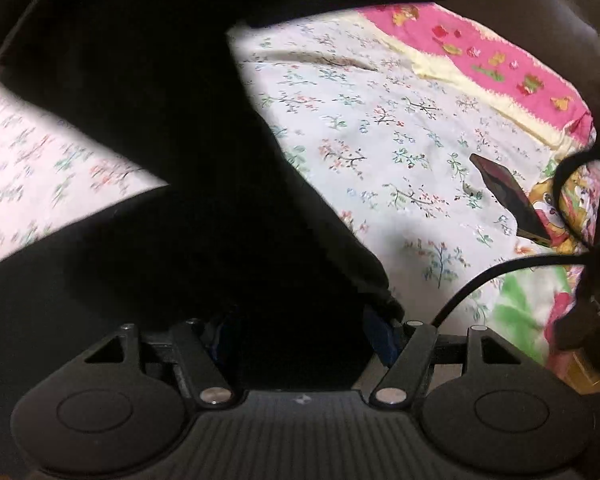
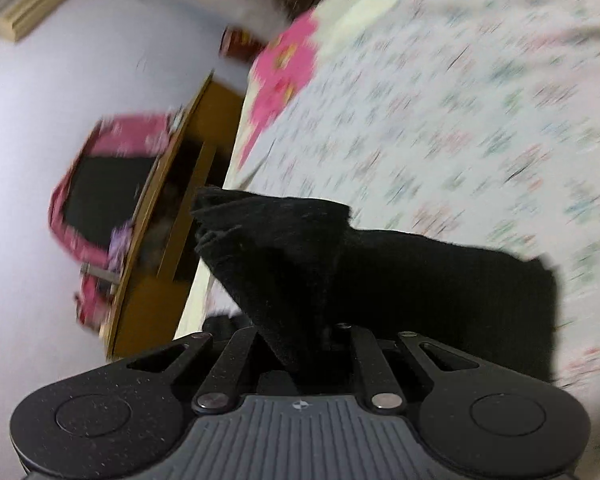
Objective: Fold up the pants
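The black pants [image 1: 172,152] fill the left and middle of the left wrist view, draped over the left gripper [image 1: 300,332] and lifted off the floral bedsheet [image 1: 380,140]. Its fingers are hidden under the cloth; a blue pad [image 1: 380,336] shows at the right. In the right wrist view the right gripper [image 2: 304,344] is shut on a bunched edge of the black pants [image 2: 340,256], which stands up in a peak and trails right over the sheet [image 2: 460,100]. This view is motion-blurred.
A dark phone [image 1: 508,196] lies on the sheet at right, by a black cable [image 1: 500,272] and a cartoon-print pillow [image 1: 556,208]. A pink bordered blanket [image 1: 480,52] lies at the far side. Beside the bed stand a wooden cabinet [image 2: 160,280] and a pink bag [image 2: 100,184].
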Demonstrator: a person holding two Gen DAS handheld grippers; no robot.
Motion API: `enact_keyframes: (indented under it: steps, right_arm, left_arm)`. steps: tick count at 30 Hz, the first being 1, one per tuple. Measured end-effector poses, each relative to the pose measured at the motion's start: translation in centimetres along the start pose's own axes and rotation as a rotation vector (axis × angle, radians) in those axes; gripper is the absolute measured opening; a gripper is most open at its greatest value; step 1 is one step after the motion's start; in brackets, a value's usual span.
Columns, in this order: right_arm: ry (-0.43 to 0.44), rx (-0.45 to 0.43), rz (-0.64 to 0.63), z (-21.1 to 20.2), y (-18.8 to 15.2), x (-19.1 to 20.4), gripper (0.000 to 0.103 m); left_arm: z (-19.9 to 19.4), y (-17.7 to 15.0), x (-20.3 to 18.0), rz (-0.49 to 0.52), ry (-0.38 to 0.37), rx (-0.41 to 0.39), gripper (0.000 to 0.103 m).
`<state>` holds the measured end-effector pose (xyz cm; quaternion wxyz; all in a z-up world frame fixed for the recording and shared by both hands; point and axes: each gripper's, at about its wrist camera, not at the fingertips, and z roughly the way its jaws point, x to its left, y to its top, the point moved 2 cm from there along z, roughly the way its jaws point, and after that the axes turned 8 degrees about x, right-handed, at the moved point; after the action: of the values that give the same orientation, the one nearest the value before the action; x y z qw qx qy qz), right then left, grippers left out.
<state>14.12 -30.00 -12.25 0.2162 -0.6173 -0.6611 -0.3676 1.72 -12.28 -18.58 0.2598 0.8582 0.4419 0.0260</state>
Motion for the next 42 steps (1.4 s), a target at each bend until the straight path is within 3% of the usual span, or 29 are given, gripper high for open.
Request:
enact_keyframes:
  steps: [11,15,19,22,24,26,27,29,32,36,39,42]
  right_arm:
    - [-0.168,0.279,-0.126,10.4,-3.1,1.0,0.004]
    - [-0.213,0.282,-0.181,11.3,-4.2,1.9,0.004]
    - [-0.210,0.228,-0.189,11.9,-4.3,3.3,0.003]
    - [-0.249,0.228,-0.309,13.6,-4.9,4.6,0.003]
    - [-0.285,0.267,-0.396,14.5,-5.9,5.3,0.009]
    - [-0.244,0.300,-0.379,14.4,-6.2,5.2,0.034]
    - [-0.210,0.317,-0.366,14.1,-6.1,5.3,0.038]
    - [-0.161,0.341,-0.361,13.5,-5.9,5.7,0.038]
    - [-0.142,0.303,-0.386,11.2,-5.0,6.1,0.038]
    - [-0.197,0.255,-0.494,8.2,-1.6,5.7,0.042]
    - [-0.263,0.316,-0.629,8.5,1.3,4.4,0.044]
    - [-0.322,0.483,-0.736,10.3,2.6,2.4,0.044]
  left_arm:
    - [-3.2,-6.8,2.7,-0.154,0.001,0.038,0.075]
    - [-4.0,-8.1,2.8,-0.196,0.000,0.048,0.075]
    - [-4.0,-7.9,3.6,-0.255,-0.004,0.034,0.075]
    - [-3.8,-7.8,3.5,-0.287,-0.014,0.030,0.075]
    - [-3.9,-7.9,3.1,-0.269,0.001,0.038,0.075]
    - [-3.9,-8.2,2.4,-0.250,0.026,0.055,0.075]
    - [-3.9,-8.2,2.1,-0.251,0.030,0.062,0.075]
    - [-4.2,-8.7,1.6,-0.266,0.033,0.081,0.075]
    - [-4.5,-8.9,1.4,-0.313,0.033,0.100,0.075]
    - [-4.7,-8.7,2.6,-0.455,0.025,0.076,0.075]
    - [-5.9,-9.1,3.1,-0.573,0.062,0.034,0.075]
    - [-7.4,-9.5,3.3,-0.614,0.111,0.008,0.075]
